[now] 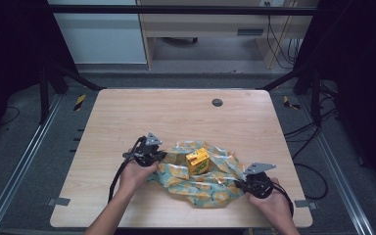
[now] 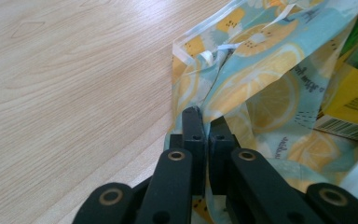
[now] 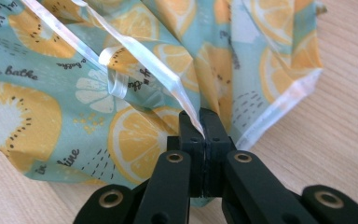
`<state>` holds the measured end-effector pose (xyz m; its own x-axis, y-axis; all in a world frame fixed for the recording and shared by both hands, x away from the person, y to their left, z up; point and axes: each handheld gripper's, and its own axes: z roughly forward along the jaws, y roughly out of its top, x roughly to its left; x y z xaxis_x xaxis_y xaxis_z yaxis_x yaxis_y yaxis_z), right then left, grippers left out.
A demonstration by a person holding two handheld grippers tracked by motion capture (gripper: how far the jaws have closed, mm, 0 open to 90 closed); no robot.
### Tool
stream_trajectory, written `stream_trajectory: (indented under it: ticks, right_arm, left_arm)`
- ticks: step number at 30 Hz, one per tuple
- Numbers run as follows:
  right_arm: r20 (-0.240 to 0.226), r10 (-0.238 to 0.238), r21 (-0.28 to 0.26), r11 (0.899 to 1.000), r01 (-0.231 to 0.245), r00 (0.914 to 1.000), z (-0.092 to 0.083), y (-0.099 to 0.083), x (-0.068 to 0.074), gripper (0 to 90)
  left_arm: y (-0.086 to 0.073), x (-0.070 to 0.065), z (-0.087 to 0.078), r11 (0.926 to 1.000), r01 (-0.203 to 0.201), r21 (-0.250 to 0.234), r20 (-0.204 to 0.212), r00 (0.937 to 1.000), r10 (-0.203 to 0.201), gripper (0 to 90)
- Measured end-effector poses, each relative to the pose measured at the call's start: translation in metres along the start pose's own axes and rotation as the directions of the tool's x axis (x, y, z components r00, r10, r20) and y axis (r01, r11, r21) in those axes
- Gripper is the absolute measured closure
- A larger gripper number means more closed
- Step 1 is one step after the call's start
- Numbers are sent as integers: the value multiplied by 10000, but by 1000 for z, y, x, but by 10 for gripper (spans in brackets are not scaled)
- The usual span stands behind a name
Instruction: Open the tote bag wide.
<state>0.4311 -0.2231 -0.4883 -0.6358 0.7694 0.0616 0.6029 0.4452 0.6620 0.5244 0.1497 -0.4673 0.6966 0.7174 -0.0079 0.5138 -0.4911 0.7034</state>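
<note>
a lab: framed test table (image 1: 127,112), floor cables (image 1: 308,147), black curtains (image 1: 367,73).

Wooden table in a dark-sided rig, grey floor around it

The light wood table (image 1: 176,112) has rounded corners and a round grey cap (image 1: 217,102) near its far edge. Metal rails (image 1: 14,171) run along the grey floor (image 1: 24,117) on both sides, with black frame struts (image 1: 44,88) rising from them. Beyond stand a pale cabinet (image 1: 98,34) and a wooden desk (image 1: 210,24); black cables (image 1: 281,44) hang by the desk.
</note>
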Motion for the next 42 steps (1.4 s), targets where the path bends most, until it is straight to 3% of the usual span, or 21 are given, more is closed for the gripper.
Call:
stream_trajectory:
  ticks: [8, 16, 23, 33, 42]
  right_arm:
    - [161, 308, -54, 9995, -308, 9994, -1, -6, -8, 899]
    - [250, 357, -22, 9994, -356, 9991, -1, -8, -9, 900]
    - [327, 685, -161, 9976, -681, 9971, -4, -11, -9, 900]
    - [407, 802, -218, 9966, -794, 9959, -6, -13, -11, 900]
    - [640, 651, -231, 9977, -638, 9958, -6, -12, -6, 899]
  left_arm:
    - [-4, 6, 0, 9998, 93, -149, 3, 10000, -93, 896]
    - [-5, 8, -1, 9998, 132, -127, 39, 9999, -132, 898]
    - [-5, 11, -2, 9997, 169, -201, 45, 9998, -168, 899]
    - [-5, 11, -1, 9997, 224, -140, -43, 9997, -225, 899]
    - [-8, 10, -4, 10000, 30, 1, -297, 9996, -30, 899]
